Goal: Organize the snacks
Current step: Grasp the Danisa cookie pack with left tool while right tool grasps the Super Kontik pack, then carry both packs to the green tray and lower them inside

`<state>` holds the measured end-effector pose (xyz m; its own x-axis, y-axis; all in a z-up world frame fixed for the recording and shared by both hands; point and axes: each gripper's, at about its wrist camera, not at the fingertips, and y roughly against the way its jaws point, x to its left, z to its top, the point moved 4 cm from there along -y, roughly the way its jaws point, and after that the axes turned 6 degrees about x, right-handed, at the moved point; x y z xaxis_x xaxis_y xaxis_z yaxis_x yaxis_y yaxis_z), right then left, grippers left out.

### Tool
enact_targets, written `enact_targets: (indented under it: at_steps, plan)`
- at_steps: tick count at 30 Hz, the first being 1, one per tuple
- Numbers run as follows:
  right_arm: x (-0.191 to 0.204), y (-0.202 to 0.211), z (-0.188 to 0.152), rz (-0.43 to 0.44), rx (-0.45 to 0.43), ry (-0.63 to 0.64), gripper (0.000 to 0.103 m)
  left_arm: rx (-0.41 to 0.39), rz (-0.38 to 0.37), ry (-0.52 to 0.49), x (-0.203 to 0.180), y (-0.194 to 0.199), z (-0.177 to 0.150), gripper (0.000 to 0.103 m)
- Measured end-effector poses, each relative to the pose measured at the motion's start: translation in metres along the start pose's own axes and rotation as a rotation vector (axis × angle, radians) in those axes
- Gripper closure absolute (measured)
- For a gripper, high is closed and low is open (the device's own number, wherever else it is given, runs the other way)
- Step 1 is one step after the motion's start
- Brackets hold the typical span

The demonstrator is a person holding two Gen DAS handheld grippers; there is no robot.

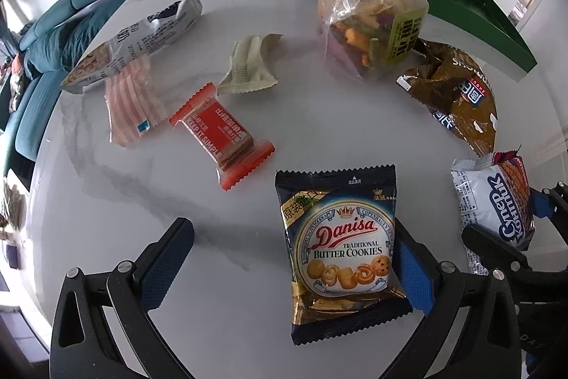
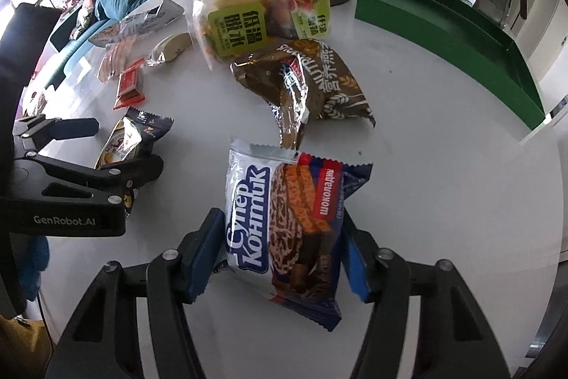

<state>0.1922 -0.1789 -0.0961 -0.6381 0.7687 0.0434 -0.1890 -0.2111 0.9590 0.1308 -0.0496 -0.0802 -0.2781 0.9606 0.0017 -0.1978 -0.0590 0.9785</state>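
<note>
My left gripper (image 1: 289,258) is open. The Danisa butter cookie pack (image 1: 340,244) lies flat on the white table between its fingers, against the right pad; the left finger stands well clear. My right gripper (image 2: 280,247) is shut on the white and blue Cyrillic wafer pack (image 2: 284,229), both pads against its sides. That pack also shows at the right of the left wrist view (image 1: 497,205). The left gripper (image 2: 88,148) and the Danisa pack (image 2: 124,137) show at the left of the right wrist view.
A green open box (image 2: 461,34) stands at the back right. A brown oat bag (image 2: 312,80), a clear mixed-snack bag (image 1: 372,23), a red bar (image 1: 222,137), a pink pack (image 1: 131,102), a beige wrapper (image 1: 248,63) and a white pack (image 1: 135,41) lie around. Kettles stand behind.
</note>
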Motion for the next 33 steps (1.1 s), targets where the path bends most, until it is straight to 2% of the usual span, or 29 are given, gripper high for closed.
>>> enact_targets:
  at_steps: [5,7,9,10,11,19,23,26,33]
  plan:
    - [0.001,-0.001,0.001,-0.016,0.000,-0.039,0.020,-0.006,-0.008,-0.036,-0.004,-0.003,0.011,0.001]
    - [0.001,-0.002,0.002,-0.025,-0.004,-0.056,0.021,-0.016,-0.015,-0.067,-0.006,-0.002,0.014,0.005]
    - [0.002,-0.002,0.002,-0.037,-0.009,-0.083,0.021,-0.038,-0.026,-0.110,-0.010,0.003,0.017,0.023]
    - [0.002,-0.002,0.002,-0.042,-0.012,-0.095,0.021,-0.052,-0.033,-0.132,-0.012,0.007,0.019,0.054]
    - [0.003,-0.002,0.003,-0.053,-0.015,-0.103,0.022,-0.052,-0.043,-0.161,-0.014,0.010,0.022,0.063]
    - [0.019,0.001,0.006,-0.139,-0.024,-0.112,0.027,-0.066,-0.085,-0.211,-0.013,0.006,0.026,0.065]
    - [0.026,0.010,0.006,-0.143,-0.041,-0.116,0.027,-0.068,-0.122,-0.211,-0.009,0.004,0.030,0.066]
    - [0.032,0.019,0.010,-0.145,-0.064,-0.111,0.027,-0.070,-0.143,-0.205,0.003,0.007,0.021,0.066]
    - [0.055,0.040,0.021,-0.121,-0.110,-0.054,0.027,-0.084,-0.141,-0.171,0.037,0.016,0.019,0.066]
